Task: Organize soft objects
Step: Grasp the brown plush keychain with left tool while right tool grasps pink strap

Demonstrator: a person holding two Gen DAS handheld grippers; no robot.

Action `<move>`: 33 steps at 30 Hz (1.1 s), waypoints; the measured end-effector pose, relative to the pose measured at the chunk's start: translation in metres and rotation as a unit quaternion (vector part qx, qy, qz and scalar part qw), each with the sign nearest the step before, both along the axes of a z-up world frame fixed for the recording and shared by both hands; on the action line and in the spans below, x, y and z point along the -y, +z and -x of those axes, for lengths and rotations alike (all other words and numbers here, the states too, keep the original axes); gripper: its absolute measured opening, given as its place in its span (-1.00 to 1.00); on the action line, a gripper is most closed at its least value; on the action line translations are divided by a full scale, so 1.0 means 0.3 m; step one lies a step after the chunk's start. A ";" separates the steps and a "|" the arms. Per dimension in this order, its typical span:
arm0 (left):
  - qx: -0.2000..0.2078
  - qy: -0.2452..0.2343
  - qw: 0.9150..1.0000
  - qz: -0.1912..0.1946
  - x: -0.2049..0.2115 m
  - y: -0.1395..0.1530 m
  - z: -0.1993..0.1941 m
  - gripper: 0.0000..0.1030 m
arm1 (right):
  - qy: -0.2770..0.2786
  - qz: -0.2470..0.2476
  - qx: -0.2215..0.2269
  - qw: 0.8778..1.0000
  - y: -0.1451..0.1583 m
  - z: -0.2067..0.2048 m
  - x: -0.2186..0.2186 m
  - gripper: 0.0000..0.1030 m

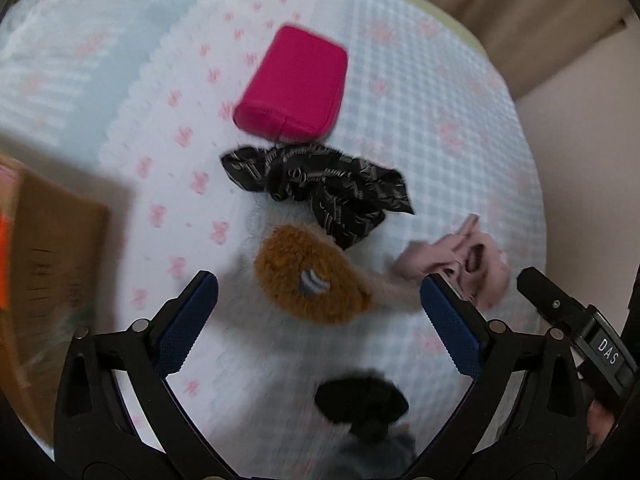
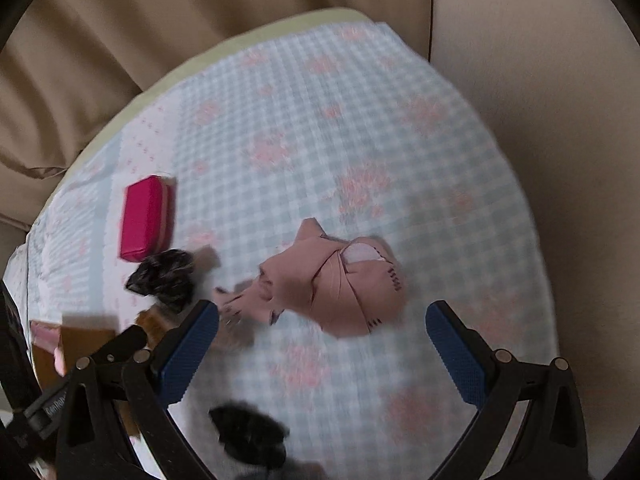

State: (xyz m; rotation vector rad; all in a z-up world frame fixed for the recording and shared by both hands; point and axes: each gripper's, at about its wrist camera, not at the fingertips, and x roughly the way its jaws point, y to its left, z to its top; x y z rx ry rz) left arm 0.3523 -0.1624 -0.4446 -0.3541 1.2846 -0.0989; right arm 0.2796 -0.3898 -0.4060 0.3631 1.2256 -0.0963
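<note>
Soft things lie on a pale checked bedspread. In the left wrist view a magenta pouch lies farthest, a black patterned scarf nearer, then a brown furry piece, a pink cloth at right and a black fuzzy item close by. My left gripper is open and empty above the brown piece. In the right wrist view my right gripper is open and empty just short of the pink cloth. The pouch, scarf and black fuzzy item lie to its left.
A cardboard box stands at the left on the bed; it also shows in the right wrist view. Beige curtains hang behind the bed. The right gripper's body shows at the right in the left wrist view.
</note>
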 end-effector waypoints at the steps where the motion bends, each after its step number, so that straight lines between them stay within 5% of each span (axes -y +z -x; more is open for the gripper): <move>1: -0.004 0.005 1.000 0.003 0.005 -0.027 -0.008 0.90 | -0.006 -0.003 -0.003 1.000 -0.032 -0.012 -0.001 1.00; 10: -0.026 0.035 0.999 0.008 0.012 -0.170 -0.055 0.70 | -0.033 0.003 -0.015 0.999 -0.162 -0.060 -0.035 1.00; 13: -0.023 0.028 0.999 -0.006 0.031 -0.170 -0.060 0.36 | -0.035 0.021 -0.016 0.999 -0.173 -0.057 -0.050 0.99; 14: -0.020 0.027 0.999 -0.009 0.036 -0.167 -0.059 0.14 | -0.035 0.031 -0.016 0.999 -0.174 -0.055 -0.058 0.92; 18: -0.014 0.034 0.999 -0.008 0.065 -0.152 -0.075 -0.12 | -0.027 0.071 -0.017 0.997 -0.165 -0.048 -0.085 0.41; 23: -0.004 0.044 0.999 0.005 0.043 -0.133 -0.065 -0.26 | -0.019 0.082 -0.009 0.996 -0.138 -0.024 -0.082 -0.19; 24: -0.003 0.043 0.999 0.006 0.037 -0.130 -0.066 -0.28 | -0.020 0.075 -0.006 0.997 -0.135 -0.023 -0.077 -0.44; 33: 0.019 0.048 0.998 0.023 0.012 -0.053 -0.037 -0.33 | -0.025 0.054 0.022 0.998 -0.060 -0.004 -0.092 -0.66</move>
